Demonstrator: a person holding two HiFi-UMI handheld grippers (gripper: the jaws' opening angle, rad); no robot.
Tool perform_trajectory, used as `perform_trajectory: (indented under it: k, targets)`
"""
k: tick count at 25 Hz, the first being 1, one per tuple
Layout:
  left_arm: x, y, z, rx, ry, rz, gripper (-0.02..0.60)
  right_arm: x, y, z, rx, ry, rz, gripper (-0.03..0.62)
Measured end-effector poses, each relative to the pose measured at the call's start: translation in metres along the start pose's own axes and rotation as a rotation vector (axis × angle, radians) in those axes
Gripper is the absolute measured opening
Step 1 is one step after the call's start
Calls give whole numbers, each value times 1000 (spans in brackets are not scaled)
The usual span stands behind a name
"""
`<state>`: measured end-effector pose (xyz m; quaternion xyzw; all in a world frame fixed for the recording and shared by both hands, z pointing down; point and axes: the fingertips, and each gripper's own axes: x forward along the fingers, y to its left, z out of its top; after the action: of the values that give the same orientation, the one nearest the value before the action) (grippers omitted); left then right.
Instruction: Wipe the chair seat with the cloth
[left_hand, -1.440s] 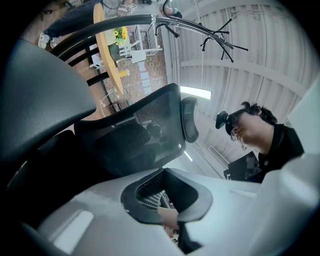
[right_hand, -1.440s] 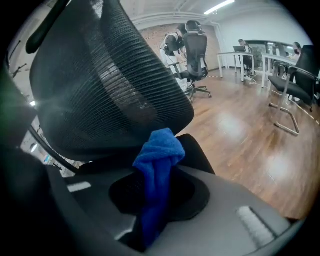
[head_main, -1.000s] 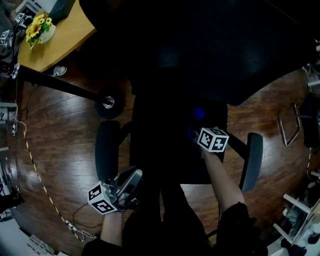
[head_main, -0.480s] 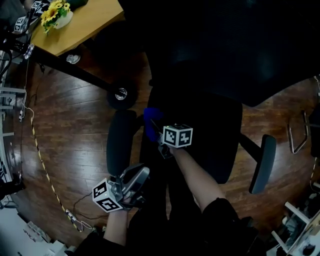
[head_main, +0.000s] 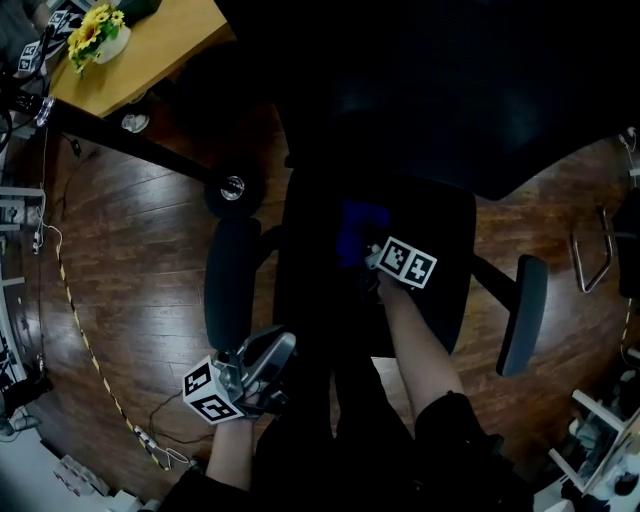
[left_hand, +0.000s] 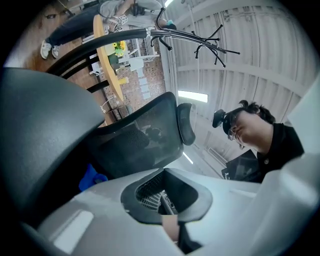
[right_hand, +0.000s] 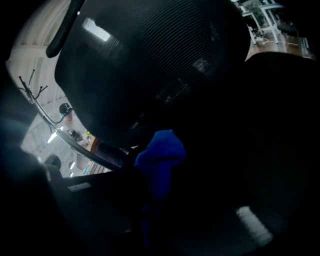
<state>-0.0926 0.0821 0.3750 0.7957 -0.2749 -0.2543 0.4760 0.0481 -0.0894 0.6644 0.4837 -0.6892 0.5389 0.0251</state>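
since half a second ago you are bringing the right hand-held gripper (head_main: 373, 256) rightward, from the left edge of the chair seat (head_main: 440, 235) toward its middle, and the blue cloth (head_main: 358, 228) is travelling with it. your left hand-held gripper (head_main: 272, 350) is staying where it was.

at the far left, the wooden counter (head_main: 150, 50) is carrying a bunch of yellow flowers (head_main: 95, 28). next over, the left armrest (head_main: 230, 295) is standing above the wood floor (head_main: 120, 270). you are holding the left hand-held gripper just below that armrest and off the seat. its jaws are sitting closed together with nothing between them, tilted up and to the right.

in the middle, the cloth is lying bunched on the dark seat, just in front of the backrest (head_main: 450, 90). your right hand-held gripper is clamping it: in the right gripper view the blue fabric is bulging out from between the dark jaws, though the jaws themselves are showing only dimly. your right forearm is reaching across the front of the seat.

at the far right, the right armrest (head_main: 521, 312) is standing well apart from the cloth.
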Motion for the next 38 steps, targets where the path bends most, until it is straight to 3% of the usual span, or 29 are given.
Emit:
perform_trajectory:
  k: [9,13,17,20,25,31,34,38]
  targets:
    - [9,-6,0,-1,25,-38,-8,-122,-125,86,-21,-137,-268,61]
    - [11,-10,-3,2,36,-48,-8,-139,-140,92,-17,-159,-307,61]
    - [13,-14,-3,7,32,-51,-7,-135,-134,90,-96,-127,-325,62]
    - [12,-17,-2,10,23,-56,-8,-128,-97,83,-184,-101,-240,62]
    - [6,-19,8,18,-11,-49,-8,-86,18,30,-292,24,14,62]
    - [-6,-21,14,34,-35,-33,-7,-22,137,-55,-146,120,296,62]
    - [-16,-18,20,44,-48,-8,-8,1,158,-101,-91,179,324,62]
    - [-25,-13,22,45,-60,3,-8,18,128,-139,-190,246,196,62]
